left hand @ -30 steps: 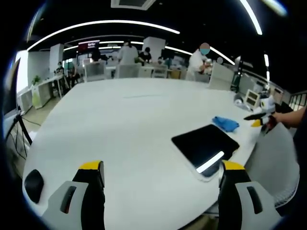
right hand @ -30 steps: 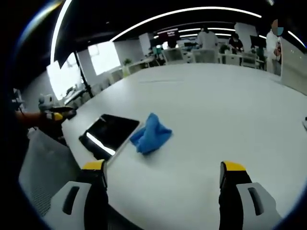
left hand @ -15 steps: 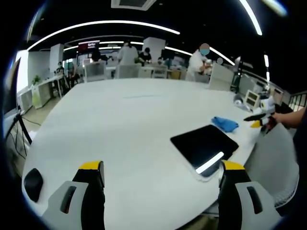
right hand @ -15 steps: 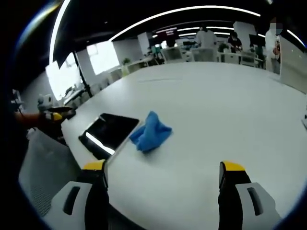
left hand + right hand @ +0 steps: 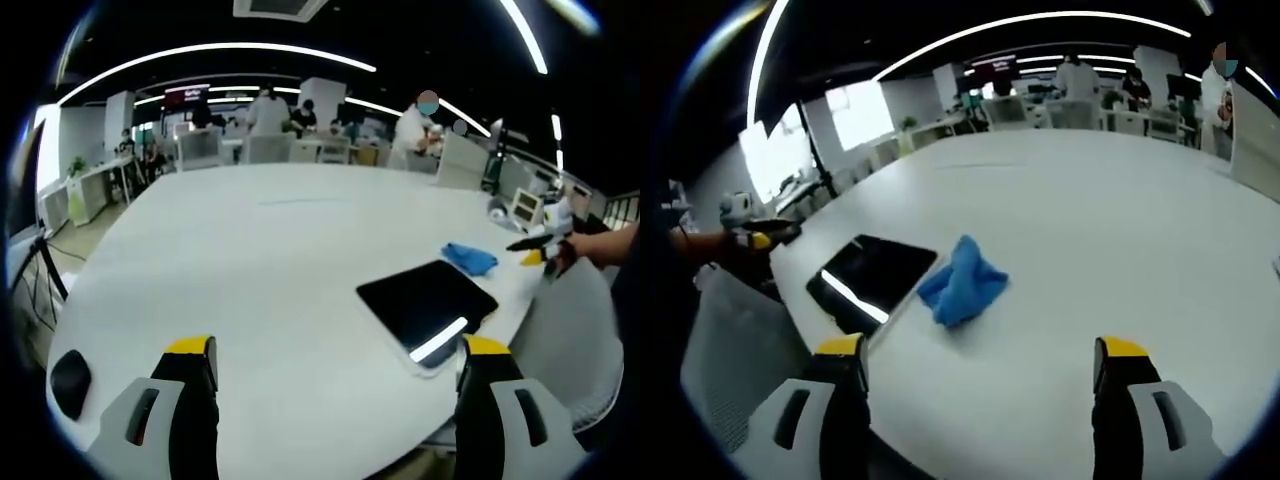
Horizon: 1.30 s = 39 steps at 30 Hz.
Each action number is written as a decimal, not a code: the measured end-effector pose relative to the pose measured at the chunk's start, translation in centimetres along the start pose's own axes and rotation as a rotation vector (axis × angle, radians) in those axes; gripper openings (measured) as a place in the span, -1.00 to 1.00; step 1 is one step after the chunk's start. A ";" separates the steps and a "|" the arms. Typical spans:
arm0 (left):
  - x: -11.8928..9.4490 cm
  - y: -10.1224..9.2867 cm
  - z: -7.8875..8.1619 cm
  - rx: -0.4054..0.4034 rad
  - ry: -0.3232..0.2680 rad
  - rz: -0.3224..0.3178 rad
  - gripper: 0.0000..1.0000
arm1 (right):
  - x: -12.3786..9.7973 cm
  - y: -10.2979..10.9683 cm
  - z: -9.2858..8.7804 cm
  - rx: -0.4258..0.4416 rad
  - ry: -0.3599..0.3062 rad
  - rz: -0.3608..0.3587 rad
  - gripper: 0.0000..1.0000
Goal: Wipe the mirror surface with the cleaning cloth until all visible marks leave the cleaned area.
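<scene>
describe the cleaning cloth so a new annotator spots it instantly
Start at the big white table. Near its edge lies a flat dark mirror with a bright reflected streak. The cloth sits crumpled right beside the mirror, the only blue, soft thing on the table.

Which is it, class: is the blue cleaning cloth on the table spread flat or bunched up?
Bunched up. The blue cleaning cloth sits in a crumpled heap with raised folds on the white table, beside the dark mirror.
</scene>
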State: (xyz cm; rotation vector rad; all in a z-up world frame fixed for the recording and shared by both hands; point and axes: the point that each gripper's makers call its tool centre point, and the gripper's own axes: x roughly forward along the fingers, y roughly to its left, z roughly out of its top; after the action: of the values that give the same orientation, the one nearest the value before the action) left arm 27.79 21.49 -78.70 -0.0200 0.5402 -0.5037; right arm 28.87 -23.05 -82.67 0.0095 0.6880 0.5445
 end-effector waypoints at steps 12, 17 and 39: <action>0.1 -0.2 0.1 0.006 0.000 -0.011 0.99 | 8.8 3.3 3.3 -0.203 0.108 -0.023 -0.02; -0.3 0.3 0.1 0.002 -0.003 -0.002 0.99 | 10.6 2.5 0.1 -0.225 0.252 -0.091 -0.90; -0.5 0.5 -0.6 -0.005 0.010 0.002 0.99 | 12.4 6.8 5.1 0.132 0.153 -0.024 -0.96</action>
State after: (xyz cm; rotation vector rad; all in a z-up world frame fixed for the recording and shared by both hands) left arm 27.38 22.26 -79.09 -0.0220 0.5514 -0.5008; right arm 36.60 -10.36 -84.88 0.0831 0.8718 0.4796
